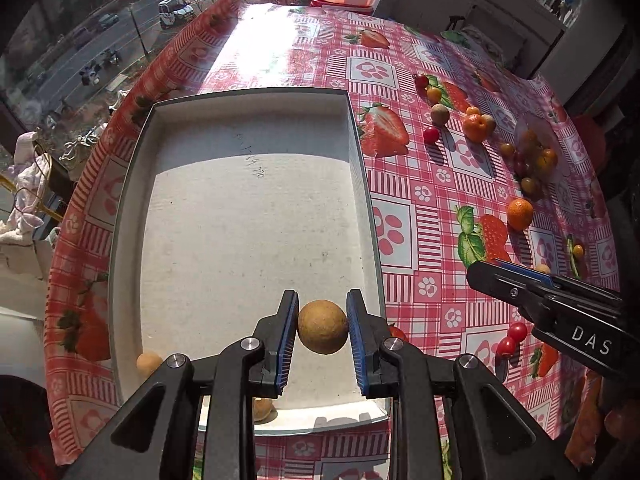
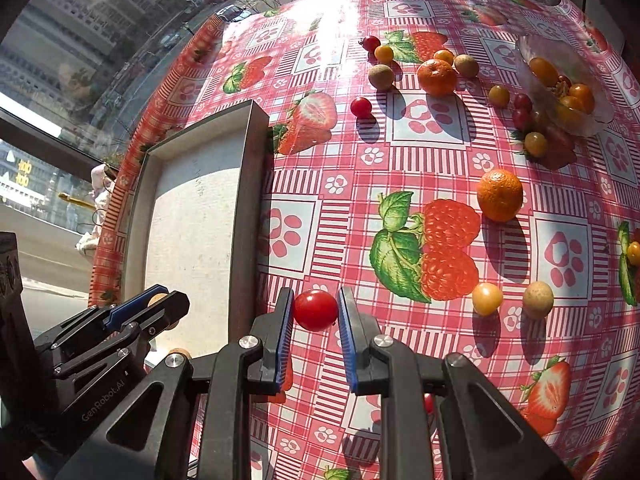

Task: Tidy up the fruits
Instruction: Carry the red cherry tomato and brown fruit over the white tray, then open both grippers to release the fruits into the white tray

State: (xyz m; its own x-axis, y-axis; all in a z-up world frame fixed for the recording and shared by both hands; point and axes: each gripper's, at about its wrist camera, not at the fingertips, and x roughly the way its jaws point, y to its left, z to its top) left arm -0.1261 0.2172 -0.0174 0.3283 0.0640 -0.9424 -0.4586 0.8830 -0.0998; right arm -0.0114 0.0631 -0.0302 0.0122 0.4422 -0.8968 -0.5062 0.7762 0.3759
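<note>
At the left of the table sits the shallow white tray (image 1: 240,216), its long walls running from near to far, its left wall close to the tablecloth's (image 1: 432,216) left edge by the window. My left gripper (image 1: 322,330) hangs over the tray's near right corner, fingers pointing away from me, and it is clenched on a brown longan (image 1: 322,332) pinched between the blue pads (image 1: 289,344). From the right wrist view this gripper (image 2: 154,300) shows side-on above the tray (image 2: 192,232). Another longan (image 1: 149,364) lies at the tray's near left corner and one more (image 1: 262,409) under my left fingers; I cannot tell whether that one is inside the rim. Most of the tray floor is bare, from the middle to the far wall.

Just right of the tray's right wall, my right gripper (image 2: 315,312) is level over the tablecloth (image 2: 352,208), grasping a red cherry tomato (image 2: 315,310) between its pads. In the left view its fingers (image 1: 516,280) point across toward the tray.

Further right, a yellow cherry tomato (image 2: 487,298) and a longan (image 2: 538,300) lie near, an orange mandarin (image 2: 500,195) beyond them. At the far right a clear plastic container (image 2: 600,92) holds yellow and red tomatoes, with more fruit scattered to its left: a second mandarin (image 2: 437,77), longans, and cherry tomatoes. A wide strip of cloth lies open between the tray and that fruit.
</note>
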